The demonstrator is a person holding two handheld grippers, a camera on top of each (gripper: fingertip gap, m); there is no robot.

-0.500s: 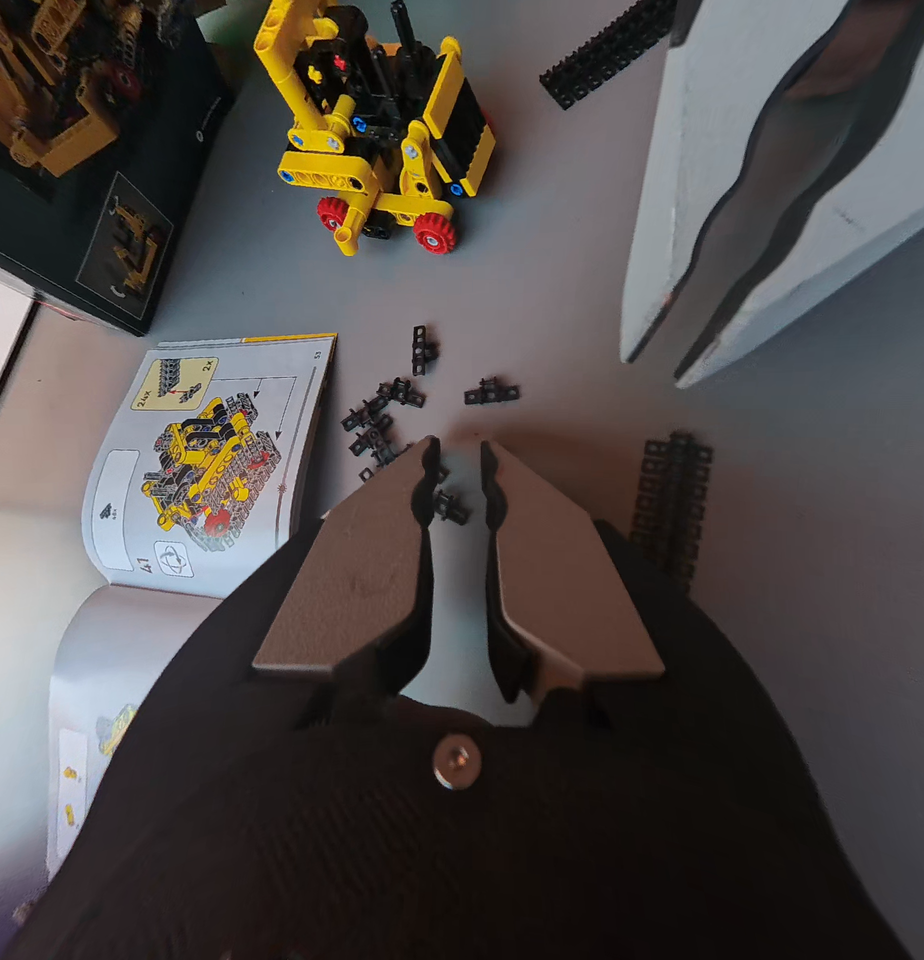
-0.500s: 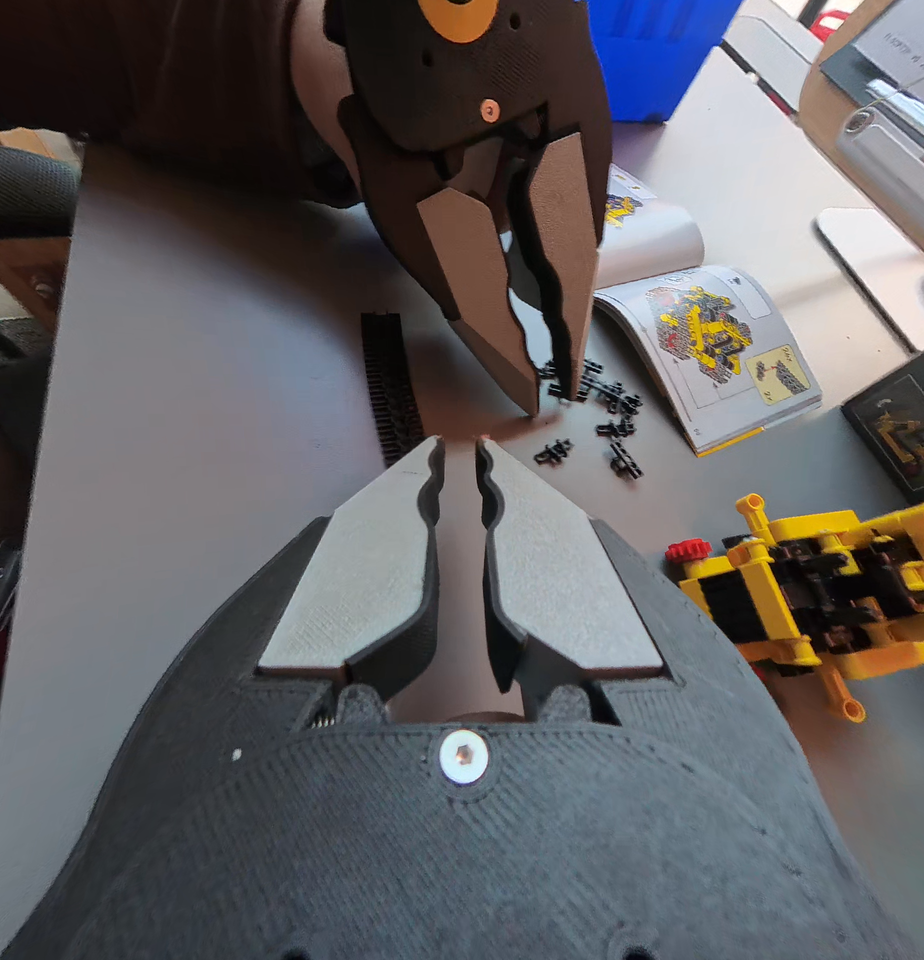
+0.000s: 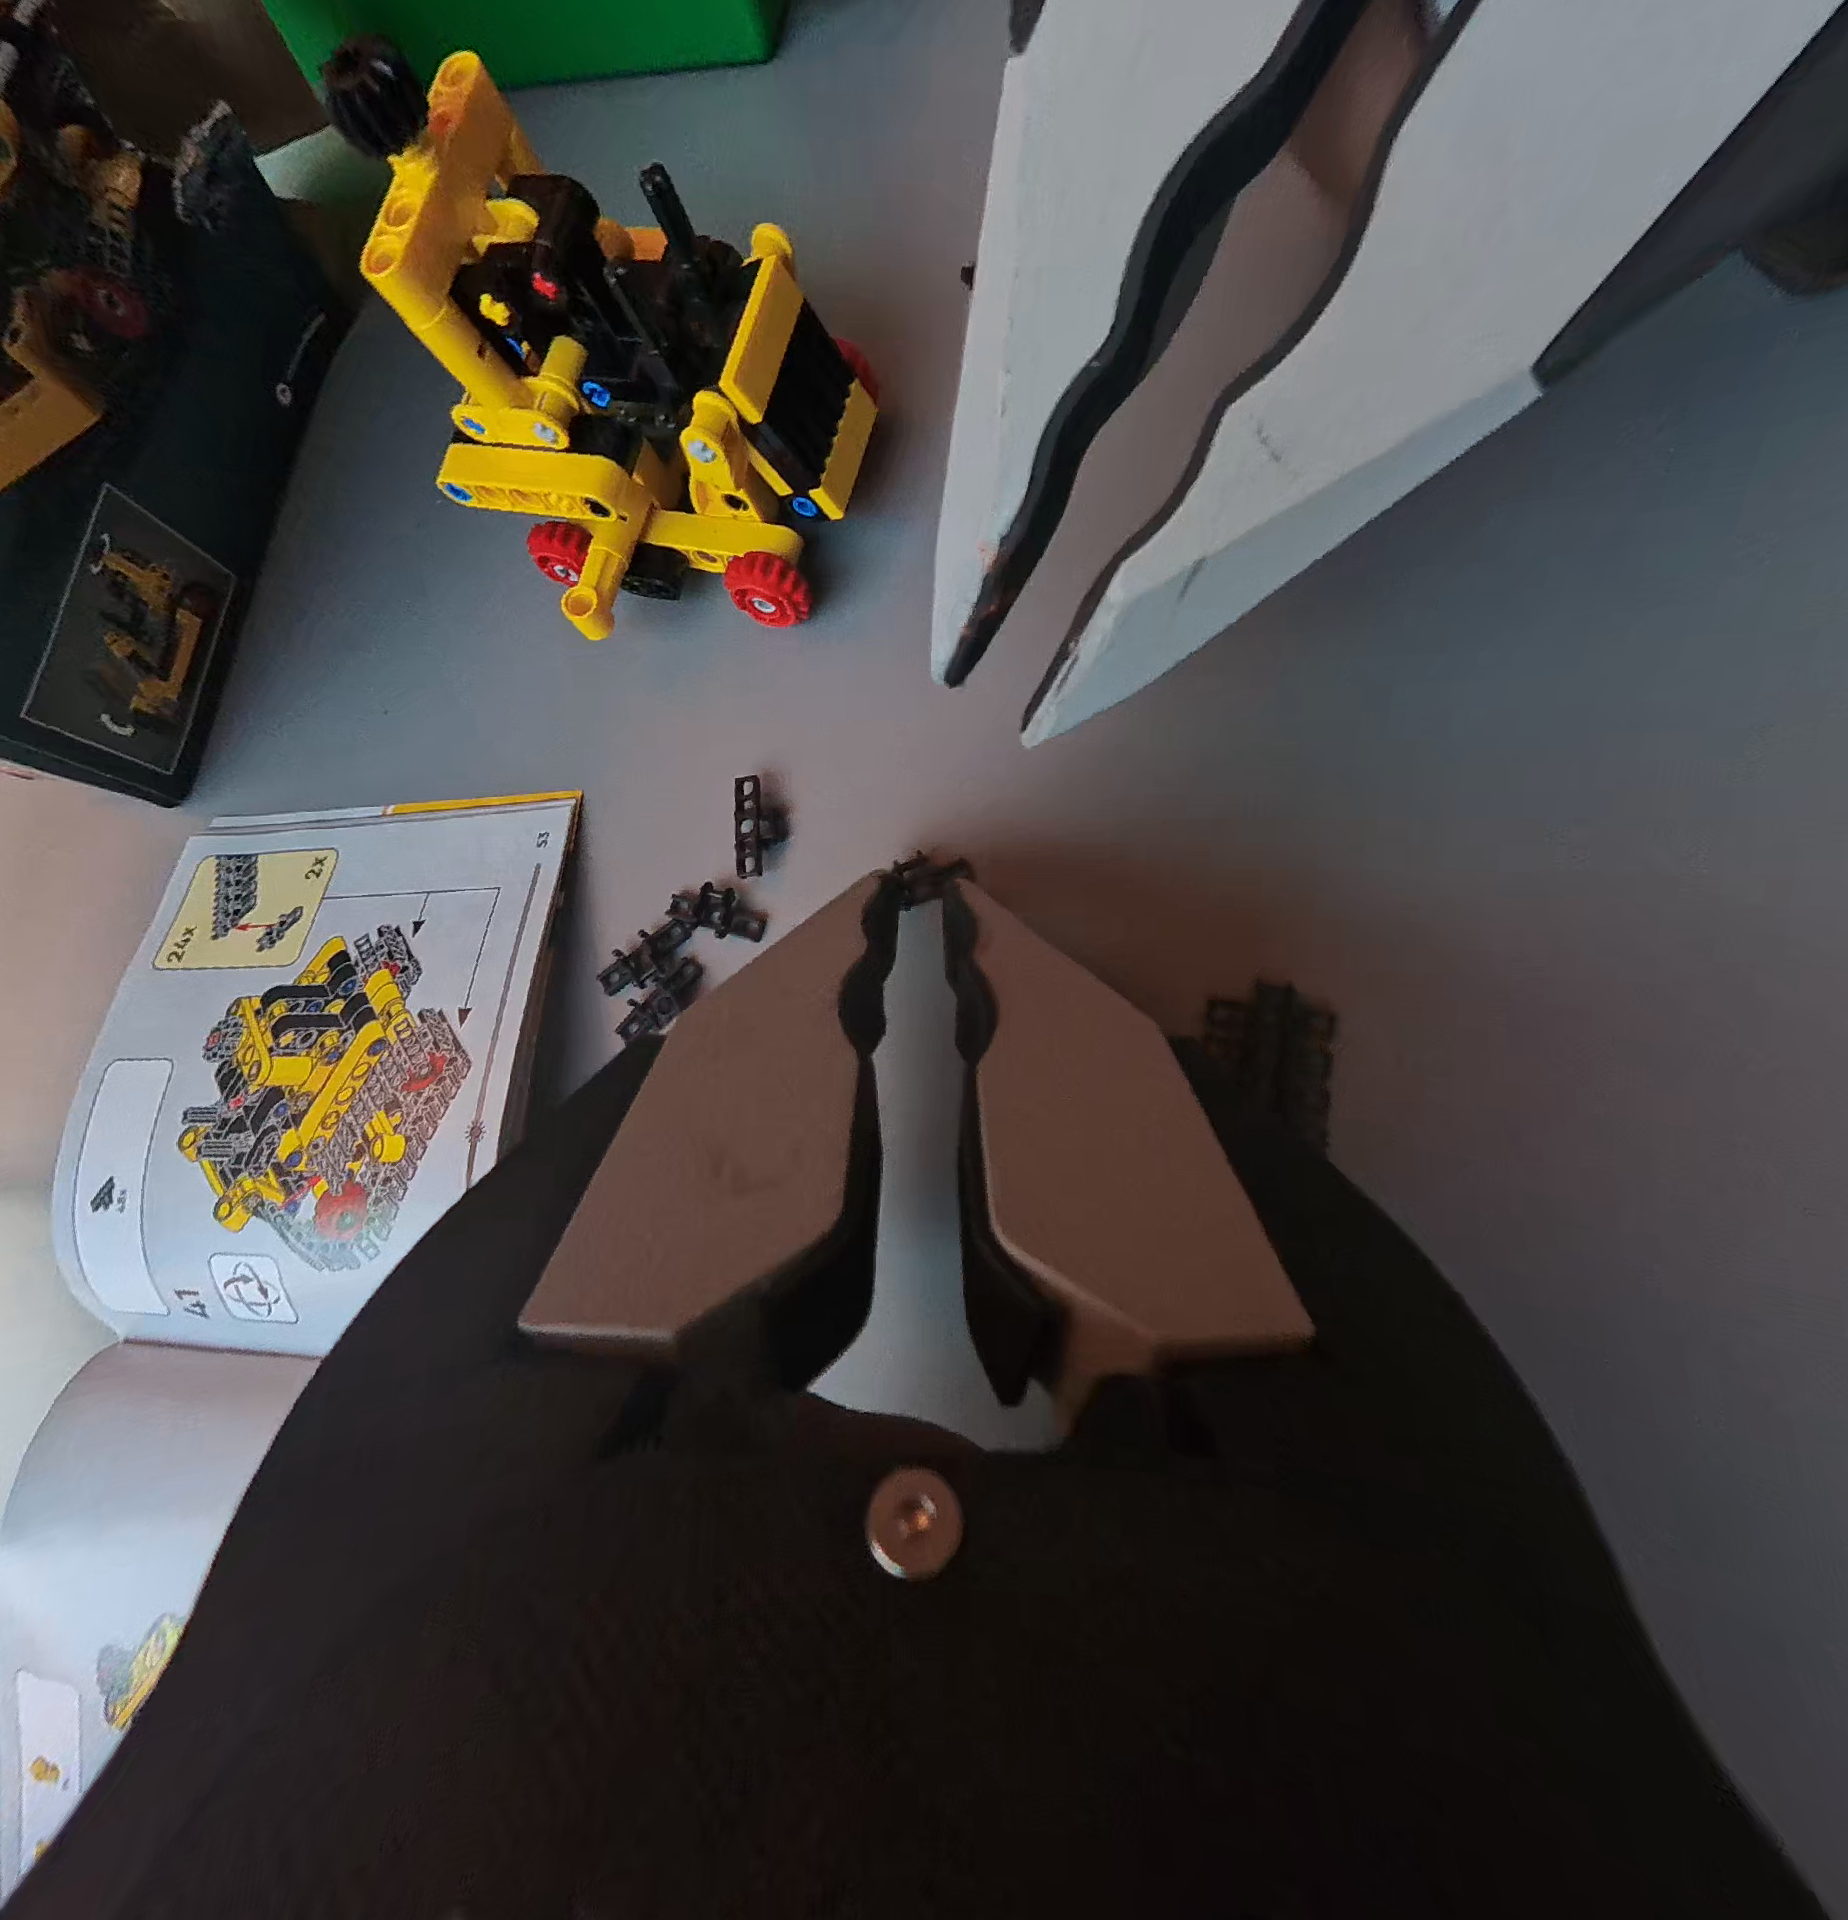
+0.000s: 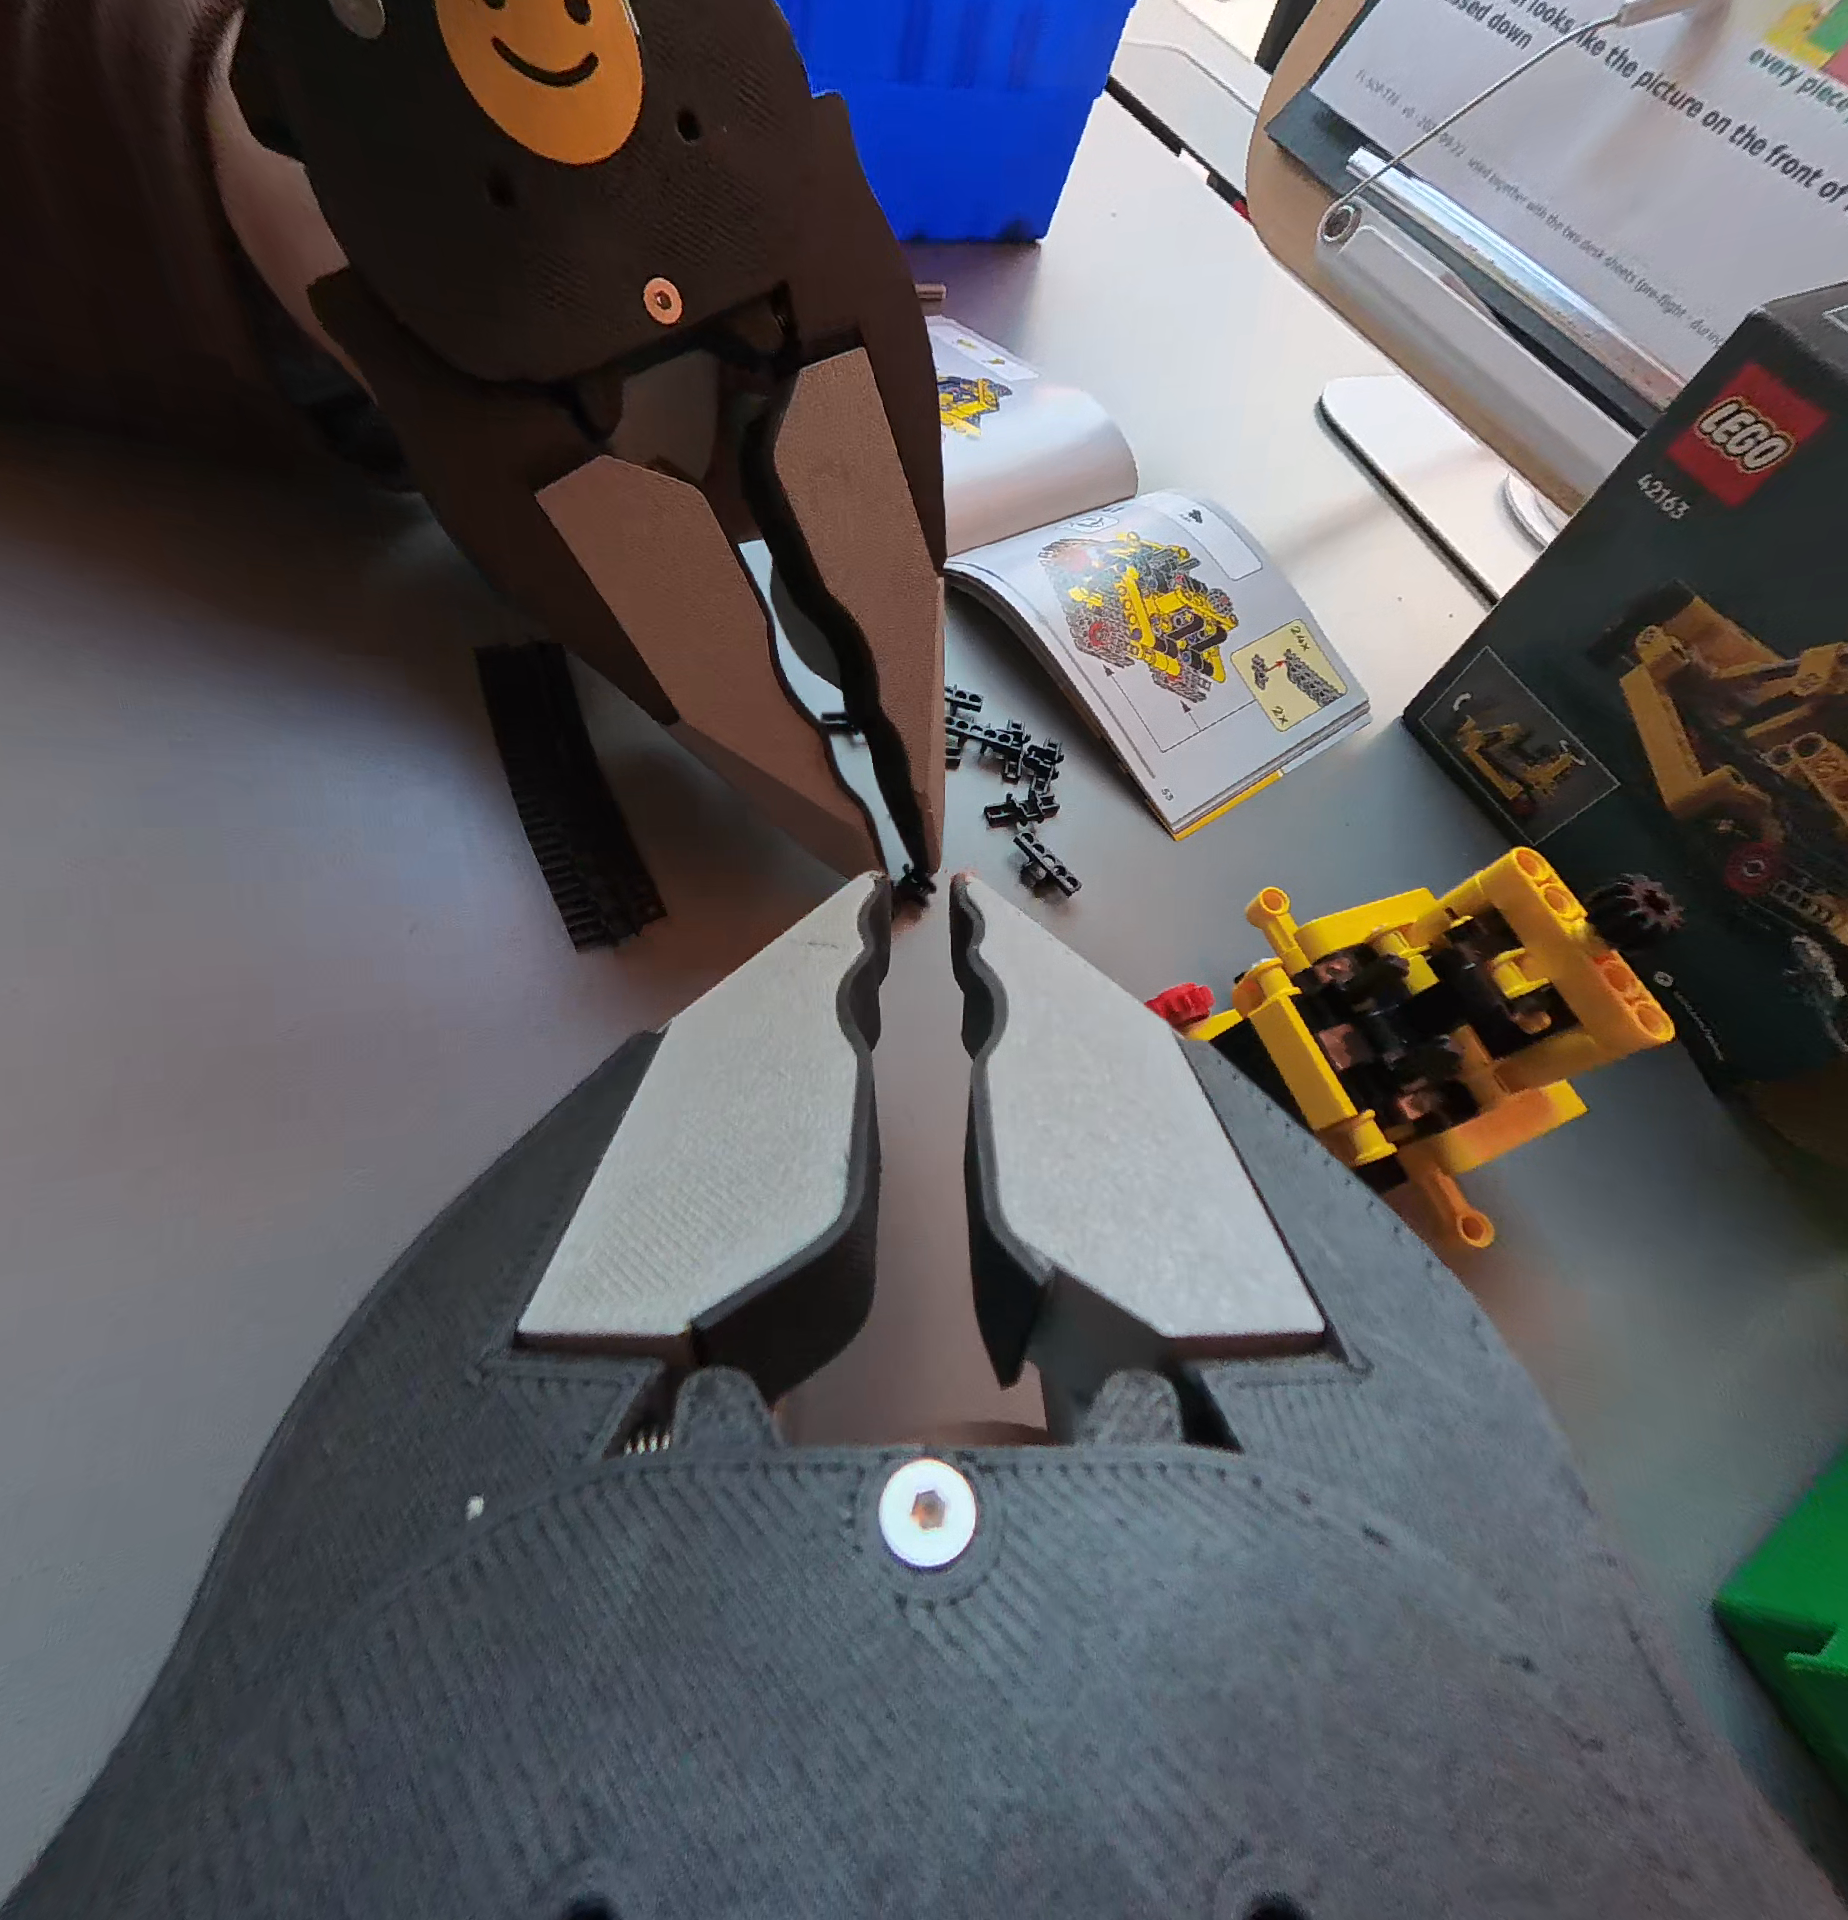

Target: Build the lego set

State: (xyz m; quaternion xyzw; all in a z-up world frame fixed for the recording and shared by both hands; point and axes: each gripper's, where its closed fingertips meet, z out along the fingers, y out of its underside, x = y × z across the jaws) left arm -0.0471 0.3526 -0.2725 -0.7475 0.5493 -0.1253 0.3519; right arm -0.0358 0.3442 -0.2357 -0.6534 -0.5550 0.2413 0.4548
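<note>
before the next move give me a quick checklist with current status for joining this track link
1. Left gripper pinching a black track link: ok.
2. Right gripper open, empty: ok.
3. Right fingertips close to the held link: ok.
4. Assembled track strip lying flat on the table: ok.
5. Spare loose links left: ok.
6. Link's orientation for joining: cannot tell.

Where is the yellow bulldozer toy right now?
In the left wrist view, the yellow bulldozer stands on the grey table, upper left, beyond the loose black links and beside the set's black box.
</note>
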